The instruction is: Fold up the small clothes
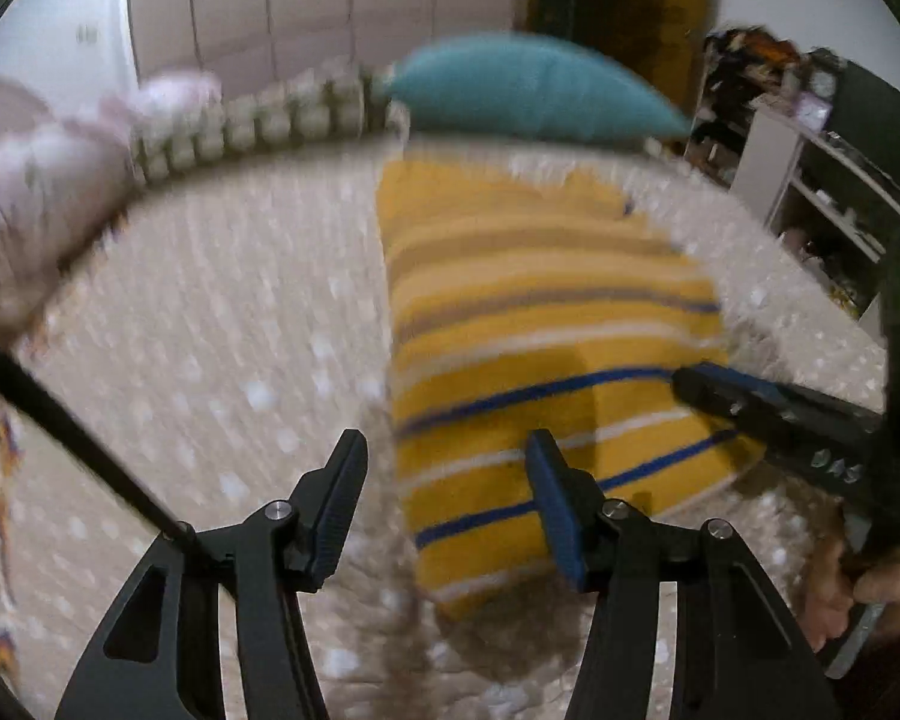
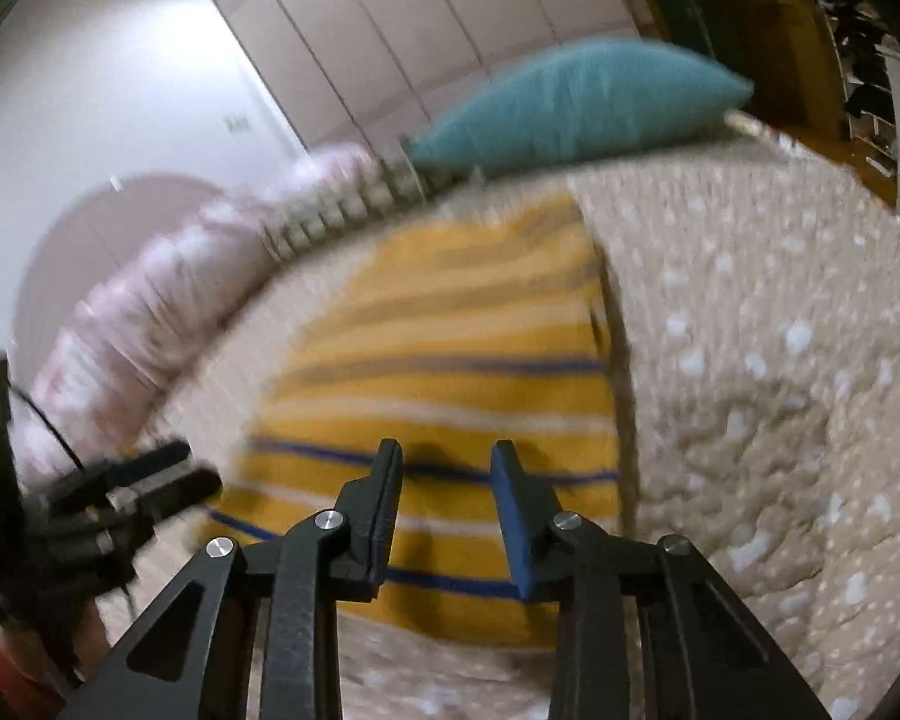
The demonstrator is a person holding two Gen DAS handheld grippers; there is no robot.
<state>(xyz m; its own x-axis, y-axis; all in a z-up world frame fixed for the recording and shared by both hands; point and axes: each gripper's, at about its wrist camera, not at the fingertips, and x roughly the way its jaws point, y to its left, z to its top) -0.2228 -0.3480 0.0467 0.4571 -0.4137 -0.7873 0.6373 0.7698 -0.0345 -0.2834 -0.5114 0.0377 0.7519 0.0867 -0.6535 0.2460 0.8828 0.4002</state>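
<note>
- Yellow striped garment (image 1: pixel 546 324) lies flat on the dotted beige bedspread (image 1: pixel 210 324), centre-right in the left wrist view, seemingly already folded into a long rectangle.
- Left gripper (image 1: pixel 444 450) hovers at its lower left edge, jaws parted, holding nothing.
- Right gripper (image 2: pixel 447 456) hangs over the near stripes, jaws apart and empty, probably placed for the next fold.
- Teal pillow (image 2: pixel 576 102) sits beyond.

Matte black two-finger left gripper (image 1: pixel 447 456) and right gripper (image 2: pixel 447 459): silver screws, one blue pad each, thin black cable (image 1: pixel 72 438).
</note>
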